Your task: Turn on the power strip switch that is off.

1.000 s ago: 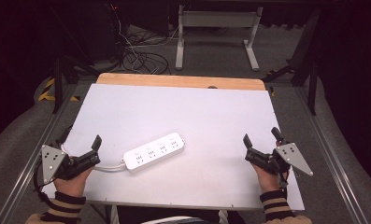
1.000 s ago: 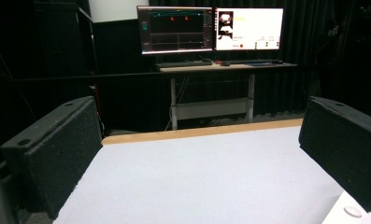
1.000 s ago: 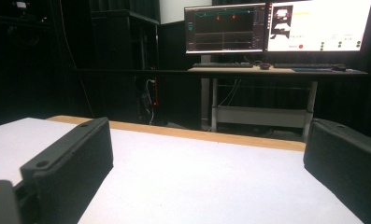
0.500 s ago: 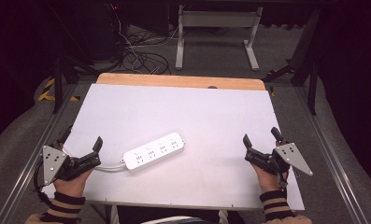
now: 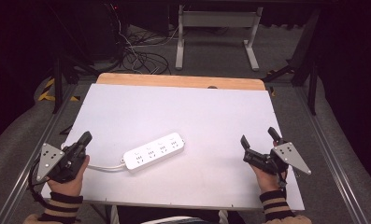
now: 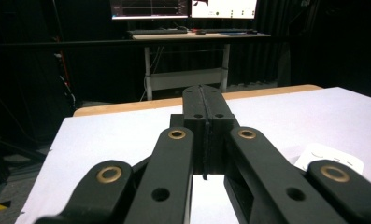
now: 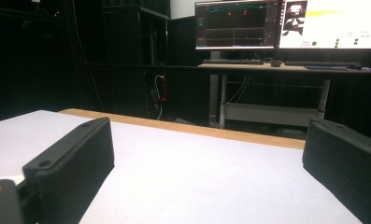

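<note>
A white power strip [image 5: 154, 151] lies slantwise on the white table top [image 5: 183, 109], and its white cable [image 5: 103, 166] trails left toward my left hand. My left gripper [image 5: 85, 136] rests at the table's near left corner, shut with nothing between the jaws. In the left gripper view the jaws [image 6: 204, 95] press together, with an end of the power strip [image 6: 330, 157] at lower right. My right gripper [image 5: 258, 136] rests at the near right, open and empty. In the right gripper view its fingers [image 7: 75, 151] stand wide apart over bare table.
A wooden strip [image 5: 178, 81] runs along the table's far edge. Beyond it on the floor are tangled cables [image 5: 136, 56] and a desk frame's legs [image 5: 216, 42]. A desk with monitors [image 7: 286, 23] stands farther off. Metal rails [image 5: 328, 154] flank the table.
My left gripper's jaws have closed; a second ago they stood apart. The right gripper and the power strip have not moved.
</note>
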The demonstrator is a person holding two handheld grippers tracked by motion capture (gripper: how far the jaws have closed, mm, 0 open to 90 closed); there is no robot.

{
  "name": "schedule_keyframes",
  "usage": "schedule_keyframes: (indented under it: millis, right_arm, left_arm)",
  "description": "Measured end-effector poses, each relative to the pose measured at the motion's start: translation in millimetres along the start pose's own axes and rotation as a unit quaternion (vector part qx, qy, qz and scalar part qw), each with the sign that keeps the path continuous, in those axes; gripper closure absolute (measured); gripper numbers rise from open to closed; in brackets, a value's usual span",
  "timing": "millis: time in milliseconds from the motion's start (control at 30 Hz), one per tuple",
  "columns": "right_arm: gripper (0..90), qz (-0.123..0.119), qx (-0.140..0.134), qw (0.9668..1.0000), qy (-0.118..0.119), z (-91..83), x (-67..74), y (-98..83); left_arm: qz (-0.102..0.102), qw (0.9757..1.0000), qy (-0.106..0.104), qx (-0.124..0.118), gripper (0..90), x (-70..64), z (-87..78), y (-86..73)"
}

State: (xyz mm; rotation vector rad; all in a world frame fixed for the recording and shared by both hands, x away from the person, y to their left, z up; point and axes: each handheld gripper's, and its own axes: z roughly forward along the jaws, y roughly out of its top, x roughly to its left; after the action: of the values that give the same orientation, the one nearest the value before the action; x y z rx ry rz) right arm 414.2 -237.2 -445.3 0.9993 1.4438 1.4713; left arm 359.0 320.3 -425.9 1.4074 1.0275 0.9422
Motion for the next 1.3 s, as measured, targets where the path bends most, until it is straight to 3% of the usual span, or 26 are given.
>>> schedule_keyframes:
  millis: [167, 267, 300, 333, 367, 400, 433, 467, 500, 600, 667, 700, 733, 767, 800, 833, 867, 933, 967, 1000, 1033, 1200, 1233, 1267, 1300]
  right_arm:
    - [2.8, 0.0, 0.001, 1.0, 0.0, 0.2, 0.1, -0.1]
    - [2.9, 0.0, 0.002, 1.0, 0.0, 0.1, 0.2, -0.1]
    - [2.9, -0.001, 0.003, 1.0, 0.0, 0.2, 0.3, -0.1]
    - [2.9, -0.001, 0.003, 1.0, 0.001, 0.4, 0.3, -0.2]
    - [2.9, -0.001, 0.004, 1.0, 0.001, 0.6, 0.3, -0.3]
    - [2.9, -0.001, 0.004, 1.0, 0.001, 0.6, 0.3, -0.3]
    - [3.0, -0.003, 0.007, 1.0, 0.004, 0.9, 0.5, -0.4]
    - [3.2, -0.003, 0.007, 1.0, 0.005, 0.8, 0.7, -0.4]
    - [3.2, -0.004, 0.007, 1.0, 0.006, 0.7, 0.8, -0.4]
    - [3.4, -0.005, 0.008, 0.9999, 0.007, 0.6, 0.9, -0.4]
    - [3.5, -0.003, 0.01, 0.9999, 0.006, 0.5, 0.8, -0.4]
    - [3.5, -0.003, 0.011, 0.9999, 0.007, 0.5, 0.7, -0.5]
    - [3.5, -0.003, 0.012, 0.9999, 0.006, 0.5, 0.7, -0.5]
    - [3.5, -0.003, 0.012, 0.9999, 0.006, 0.6, 0.7, -0.6]
    - [3.5, -0.003, 0.012, 0.9999, 0.006, 0.6, 0.7, -0.6]
    - [3.6, -0.003, 0.013, 0.9999, 0.006, 0.3, 0.8, -0.6]
    - [3.7, -0.003, 0.013, 0.9999, 0.007, 0.2, 0.7, -0.5]
    - [3.8, -0.003, 0.013, 0.9999, 0.007, 0.0, 0.5, -0.5]
    - [3.8, -0.002, 0.013, 0.9999, 0.006, -0.1, 0.5, -0.5]
    - [3.8, -0.002, 0.013, 0.9999, 0.006, -0.1, 0.5, -0.5]
    - [3.8, -0.002, 0.014, 0.9999, 0.005, -0.3, 0.2, -0.6]
    - [3.8, -0.002, 0.015, 0.9999, 0.005, -0.4, 0.1, -0.6]
    - [3.9, -0.002, 0.014, 0.9999, 0.006, -0.4, 0.3, -0.5]
    - [4.0, -0.003, 0.014, 0.9999, 0.006, -0.4, 0.4, -0.5]
    - [4.0, -0.001, 0.016, 0.9999, 0.006, -0.4, 0.4, -0.6]
  left_arm:
    - [0.002, 1.0, 0.001, -0.001, 90.0, 0.7, -1.8, 3.1]
    - [0.016, 0.9998, -0.005, 0.006, 90.0, -1.9, -1.4, 5.0]
    - [0.034, 0.9992, -0.015, 0.015, 90.0, -5.8, 0.6, 6.2]
    - [0.034, 0.9992, -0.015, 0.015, 90.0, -5.8, 0.6, 6.2]
    - [0.047, 0.998, -0.031, 0.028, 90.0, -10.4, 3.3, 6.9]
    - [0.047, 0.998, -0.031, 0.028, 90.0, -10.4, 3.3, 6.9]
    - [0.05, 0.9963, -0.053, 0.046, 90.0, -14.3, 7.8, 6.2]
    - [0.05, 0.9963, -0.053, 0.046, 90.0, -14.3, 7.8, 6.2]
    - [0.059, 0.9937, -0.064, 0.07, 90.0, -17.3, 12.7, 4.9]
    - [0.063, 0.9891, -0.079, 0.107, 90.0, -20.0, 21.1, 3.9]
    - [0.068, 0.9844, -0.093, 0.133, 90.0, -22.3, 27.1, 3.4]
    - [0.077, 0.9807, -0.101, 0.149, 90.0, -24.4, 30.7, 3.3]
    - [0.077, 0.9807, -0.101, 0.149, 90.0, -24.4, 30.7, 3.3]
    - [0.094, 0.9749, -0.113, 0.167, 90.0, -29.5, 37.2, 2.8]
    - [0.094, 0.9749, -0.113, 0.167, 90.0, -29.5, 37.2, 2.8]
    - [0.107, 0.97, -0.121, 0.182, 90.0, -35.0, 44.0, 3.2]
    - [0.116, 0.9675, -0.124, 0.187, 90.0, -36.1, 47.4, 4.0]
    - [0.122, 0.9665, -0.126, 0.188, 90.0, -37.2, 50.1, 3.9]
    - [0.126, 0.9641, -0.132, 0.193, 90.0, -38.9, 54.7, 2.9]
    - [0.126, 0.9641, -0.132, 0.193, 90.0, -38.9, 54.7, 2.9]
    - [0.125, 0.9624, -0.136, 0.199, 90.0, -40.0, 58.1, 2.1]
    - [0.125, 0.9596, -0.144, 0.207, 90.0, -42.9, 62.8, 5.0]
    - [0.132, 0.9568, -0.145, 0.214, 90.0, -45.1, 65.5, 6.2]
    - [0.132, 0.9568, -0.145, 0.214, 90.0, -45.1, 65.5, 6.2]
    - [0.131, 0.9529, -0.151, 0.228, 90.0, -48.3, 69.5, 6.0]
